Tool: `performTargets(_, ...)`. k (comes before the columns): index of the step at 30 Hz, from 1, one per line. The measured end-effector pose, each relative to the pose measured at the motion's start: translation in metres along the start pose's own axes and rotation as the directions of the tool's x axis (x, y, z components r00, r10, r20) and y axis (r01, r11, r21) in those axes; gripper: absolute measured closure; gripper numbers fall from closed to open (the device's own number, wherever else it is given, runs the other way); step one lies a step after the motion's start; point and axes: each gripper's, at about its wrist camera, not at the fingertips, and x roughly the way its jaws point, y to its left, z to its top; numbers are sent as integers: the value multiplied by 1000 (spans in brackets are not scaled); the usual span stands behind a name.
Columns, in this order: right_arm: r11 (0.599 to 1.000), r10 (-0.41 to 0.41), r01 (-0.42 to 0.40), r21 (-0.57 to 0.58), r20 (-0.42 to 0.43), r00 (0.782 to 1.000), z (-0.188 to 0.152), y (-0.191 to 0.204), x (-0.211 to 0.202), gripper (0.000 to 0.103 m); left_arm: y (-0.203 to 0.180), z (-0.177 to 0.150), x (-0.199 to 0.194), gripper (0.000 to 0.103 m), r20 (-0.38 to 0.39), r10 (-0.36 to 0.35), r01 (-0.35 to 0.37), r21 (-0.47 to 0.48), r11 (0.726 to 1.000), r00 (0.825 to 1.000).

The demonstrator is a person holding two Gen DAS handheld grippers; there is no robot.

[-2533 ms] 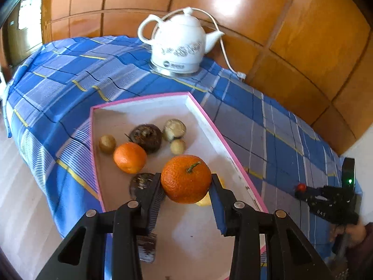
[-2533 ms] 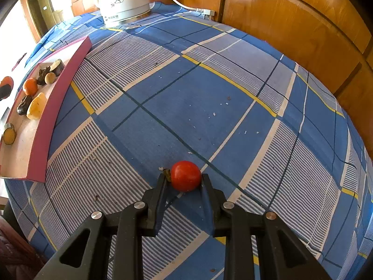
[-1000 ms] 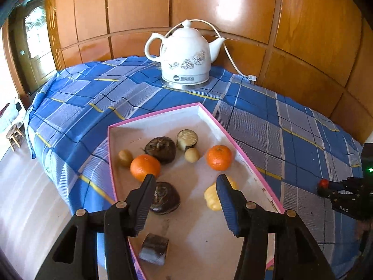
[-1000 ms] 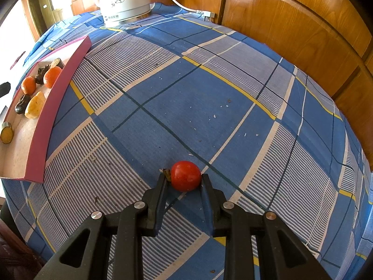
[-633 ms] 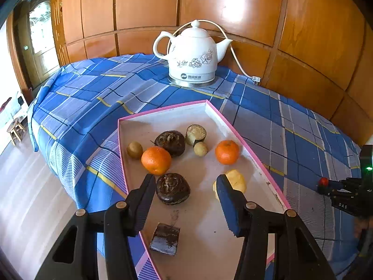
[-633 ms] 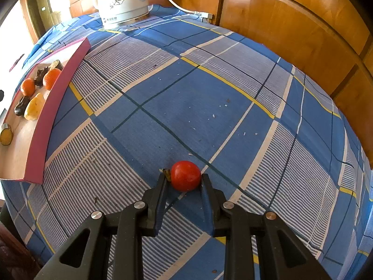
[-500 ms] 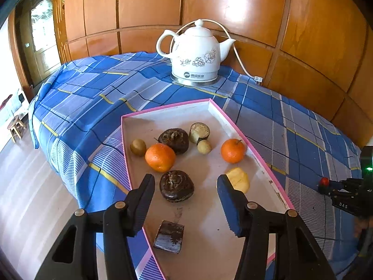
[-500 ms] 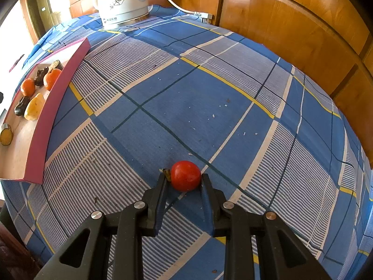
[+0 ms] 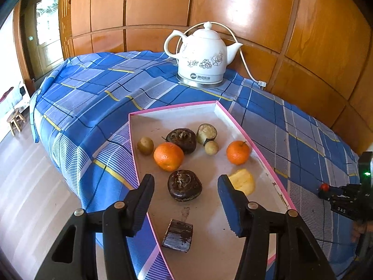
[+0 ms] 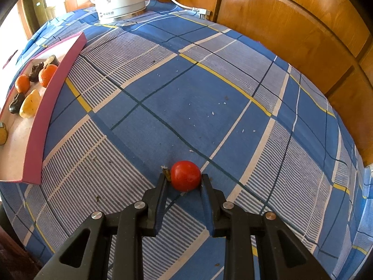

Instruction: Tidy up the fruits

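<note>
A pink-rimmed tray [image 9: 268, 161] lies on the blue checked cloth. In it are two oranges [image 9: 168, 156] [image 9: 237, 152], two dark round fruits [image 9: 184, 185] [image 9: 181, 137], a yellow piece [image 9: 242, 182], small brownish fruits and a dark block [image 9: 178, 235]. My left gripper [image 9: 185, 186] is open and empty above the tray's near part. My right gripper [image 10: 185, 179] is shut on a small red tomato [image 10: 185, 175] resting on the cloth. The tray also shows in the right wrist view [image 10: 42, 121] at far left.
A white electric kettle [image 9: 201, 58] with a cord stands at the back of the table by the wooden wall panels [image 9: 256, 11]. The table edge drops to the floor [image 9: 28, 186] on the left. The right gripper shows at the left wrist view's right edge [image 9: 345, 198].
My left gripper let go of the orange, which now lies at the tray's right side, and drew back and up. The right gripper stayed still on the tomato.
</note>
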Motion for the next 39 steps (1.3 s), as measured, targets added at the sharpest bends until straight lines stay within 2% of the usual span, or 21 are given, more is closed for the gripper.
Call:
performTargets(2, 1000, 15, -15, 0, -6, 1000, 0, 3, -2, 76, 4, -2, 0, 46, -3, 6, -6, -4, 1000, 1000)
performTargets(7, 992, 128, -127, -23, 33, 991, 7, 28, -23, 76, 19, -5, 0, 46, -1, 28, -28, -37, 999, 1000)
performTargets(13, 949, 300, -282, -143, 122, 946, 29, 88, -62, 76, 32, -4, -2, 46, 6, 46, -45, -70, 997, 999)
performTargets(15, 926, 349, -320, -202, 131, 928, 38, 115, -69, 76, 34, -4, -3, 46, 11, 47, -46, -74, 996, 999)
performTargets(18, 903, 388, -350, -248, 127, 913, 45, 144, -70, 76, 36, -3, -6, 46, 20, 48, -46, -74, 996, 999)
performTargets(20, 897, 394, -353, -266, 123, 911, 48, 157, -67, 76, 37, -3, -6, 46, 23, 49, -47, -72, 996, 999)
performTargets(22, 901, 377, -336, -274, 115, 919, 49, 167, -62, 75, 37, -3, -6, 46, 21, 47, -46, -73, 996, 999)
performTargets(27, 933, 271, -239, -268, 88, 959, 57, 178, -28, 75, 36, -5, -3, 46, 14, 46, -45, -70, 997, 999)
performTargets(33, 939, 253, -222, -263, 88, 963, 55, 174, -16, 74, 34, -8, 0, 46, 8, 44, -43, -60, 997, 999)
performTargets(39, 938, 272, -243, -246, 92, 958, 56, 171, -16, 74, 30, -10, 2, 46, 2, 42, -41, -51, 998, 999)
